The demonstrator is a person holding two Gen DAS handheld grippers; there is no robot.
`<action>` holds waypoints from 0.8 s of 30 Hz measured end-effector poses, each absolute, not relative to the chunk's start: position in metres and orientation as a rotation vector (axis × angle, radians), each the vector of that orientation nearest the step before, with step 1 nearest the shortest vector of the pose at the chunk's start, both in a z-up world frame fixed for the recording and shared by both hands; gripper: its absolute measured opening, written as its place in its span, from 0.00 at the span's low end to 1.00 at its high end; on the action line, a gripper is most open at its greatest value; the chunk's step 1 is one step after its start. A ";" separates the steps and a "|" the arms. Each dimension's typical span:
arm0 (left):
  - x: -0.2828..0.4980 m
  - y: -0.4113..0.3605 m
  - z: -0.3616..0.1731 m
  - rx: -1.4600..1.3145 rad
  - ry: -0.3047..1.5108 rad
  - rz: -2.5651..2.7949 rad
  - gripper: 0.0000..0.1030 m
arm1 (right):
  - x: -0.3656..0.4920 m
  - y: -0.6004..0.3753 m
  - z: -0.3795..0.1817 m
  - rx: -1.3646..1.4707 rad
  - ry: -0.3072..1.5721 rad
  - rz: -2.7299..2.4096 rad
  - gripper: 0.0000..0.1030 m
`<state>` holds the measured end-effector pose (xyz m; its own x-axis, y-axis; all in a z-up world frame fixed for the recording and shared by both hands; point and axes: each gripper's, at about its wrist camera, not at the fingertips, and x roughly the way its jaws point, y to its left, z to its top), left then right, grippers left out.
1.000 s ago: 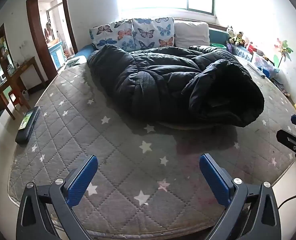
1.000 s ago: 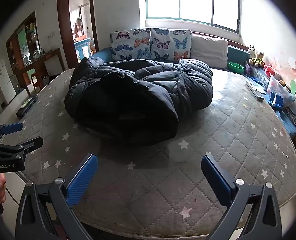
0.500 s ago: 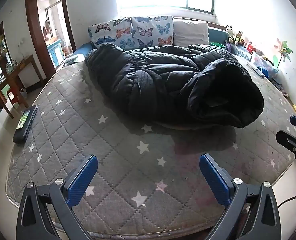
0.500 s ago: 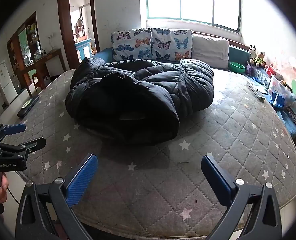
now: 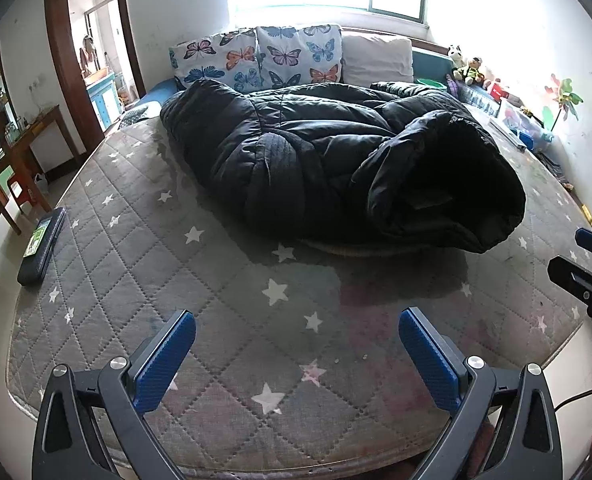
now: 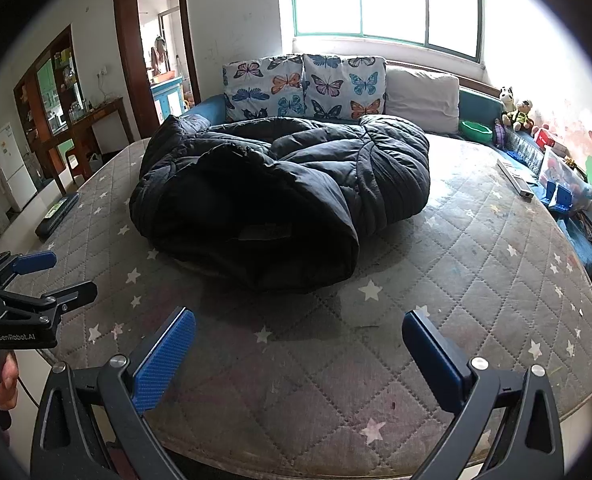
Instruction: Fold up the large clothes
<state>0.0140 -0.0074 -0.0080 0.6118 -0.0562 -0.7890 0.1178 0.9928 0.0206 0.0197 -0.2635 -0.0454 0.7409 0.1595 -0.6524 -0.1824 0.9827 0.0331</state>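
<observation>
A big black puffer coat point(image 5: 336, 160) lies crumpled in the middle of a grey star-quilted mattress point(image 5: 256, 300), its hood opening facing the near edge point(image 6: 256, 216). My left gripper point(image 5: 296, 352) hovers open over the near part of the mattress, well short of the coat, nothing between its blue pads. My right gripper point(image 6: 296, 352) is open too, also near the front edge and empty. Each gripper shows at the side of the other's view: the right gripper point(image 5: 588, 276) and the left gripper point(image 6: 40, 280).
Butterfly pillows point(image 6: 304, 84) and a plain pillow point(image 6: 420, 96) line the back under a bright window. A dark flat case point(image 5: 42, 244) lies at the mattress's left edge. Toys and boxes point(image 6: 552, 176) crowd the right side. A doorway point(image 6: 160, 68) and wooden furniture stand at left.
Both grippers have edged slightly forward toward the coat; the coat itself has not moved and both stay open.
</observation>
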 end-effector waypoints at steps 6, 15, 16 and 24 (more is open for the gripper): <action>0.017 -0.010 -0.011 0.084 0.913 -0.097 1.00 | 0.022 -0.263 -0.046 -0.032 0.714 0.191 1.00; 0.024 -0.006 -0.016 0.075 0.927 -0.091 1.00 | 0.027 -0.263 -0.048 -0.031 0.725 0.193 1.00; 0.025 -0.006 -0.017 0.075 0.928 -0.090 1.00 | 0.028 -0.264 -0.048 -0.029 0.726 0.193 1.00; 0.030 -0.004 -0.019 0.070 0.941 -0.084 1.00 | 0.031 -0.264 -0.050 -0.029 0.732 0.200 1.00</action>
<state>0.0305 -0.0042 -0.0195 0.5863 -0.0415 -0.8090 0.1022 0.9945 0.0230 0.0311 -0.2635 -0.0498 0.7259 0.1718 -0.6660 -0.1917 0.9805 0.0440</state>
